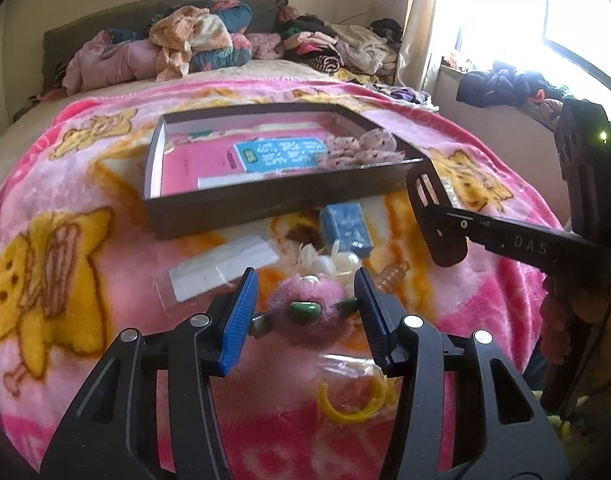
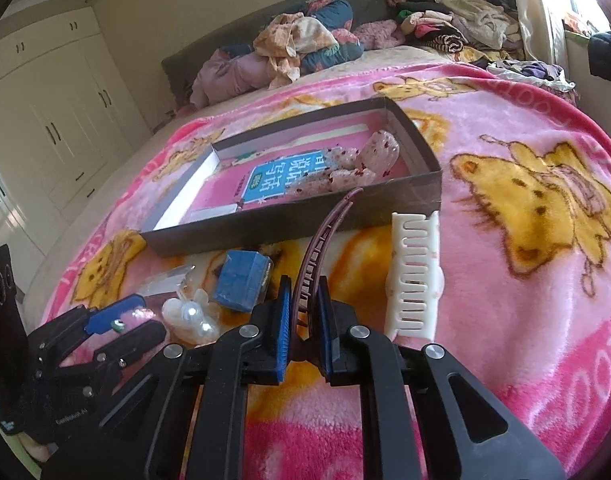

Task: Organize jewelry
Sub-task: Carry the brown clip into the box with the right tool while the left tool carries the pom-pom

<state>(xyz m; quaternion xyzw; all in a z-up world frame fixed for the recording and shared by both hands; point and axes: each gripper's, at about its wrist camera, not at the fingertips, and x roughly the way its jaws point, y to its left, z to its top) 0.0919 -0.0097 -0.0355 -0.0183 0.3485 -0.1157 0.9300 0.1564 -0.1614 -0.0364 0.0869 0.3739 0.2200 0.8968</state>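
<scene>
My left gripper [image 1: 306, 314] is shut on a pink fluffy hair piece with green stones [image 1: 293, 300], its blue pads pressing on both sides just above the blanket. In the right wrist view the left gripper [image 2: 125, 326] sits low at the left. My right gripper [image 2: 305, 320] is shut on a thin, curved maroon hair clip [image 2: 325, 232] that arches up toward the dark cardboard box [image 2: 285, 232]. The box [image 1: 233, 208] holds a pink book with a blue label and speckled pink pieces [image 1: 361, 148]. In the left wrist view the right gripper [image 1: 437, 220] hovers by the box's near right corner.
On the pink bear blanket [image 2: 505, 152] lie a small blue box [image 1: 345, 228], a pearly white shell clip [image 2: 189, 316], a white comb clip [image 2: 415, 276], a clear packet with a white card [image 1: 225, 272] and yellow hoops in plastic [image 1: 353, 400]. Piled clothes [image 1: 193, 40] fill the bed's far end.
</scene>
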